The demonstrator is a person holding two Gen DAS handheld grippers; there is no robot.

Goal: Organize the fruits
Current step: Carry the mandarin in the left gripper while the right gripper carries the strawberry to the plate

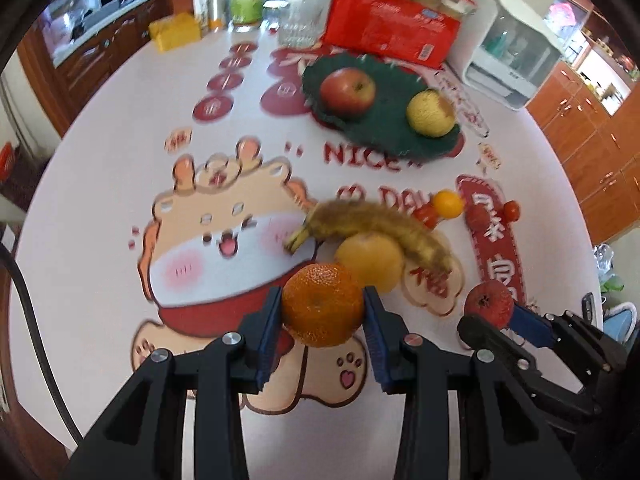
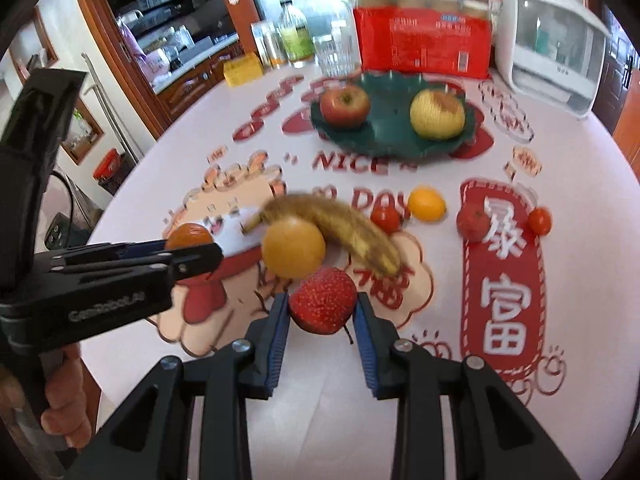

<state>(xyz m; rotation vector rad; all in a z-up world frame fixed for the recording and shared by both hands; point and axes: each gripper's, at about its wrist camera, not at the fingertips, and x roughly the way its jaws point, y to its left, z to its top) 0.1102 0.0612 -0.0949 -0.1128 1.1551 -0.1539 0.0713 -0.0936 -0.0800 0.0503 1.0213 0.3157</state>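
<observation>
My left gripper (image 1: pixel 323 308) is shut on an orange mandarin (image 1: pixel 323 305), held above the table; it also shows in the right wrist view (image 2: pixel 188 236). My right gripper (image 2: pixel 322 306) is shut on a small red speckled fruit (image 2: pixel 323 300), which also shows in the left wrist view (image 1: pixel 489 305). A spotted banana (image 1: pixel 376 224) lies over a yellow-orange round fruit (image 1: pixel 370 260) mid-table. A green leaf-shaped plate (image 1: pixel 384 128) further back holds a red apple (image 1: pixel 347 90) and a yellow pear (image 1: pixel 431 114).
A small yellow citrus (image 2: pixel 427 203) and small red fruits (image 2: pixel 473 222) lie right of the banana. At the table's back stand a red box (image 1: pixel 390 34), a white appliance (image 1: pixel 512 56), jars and bottles (image 1: pixel 246 0), and a yellow box (image 1: pixel 174 32).
</observation>
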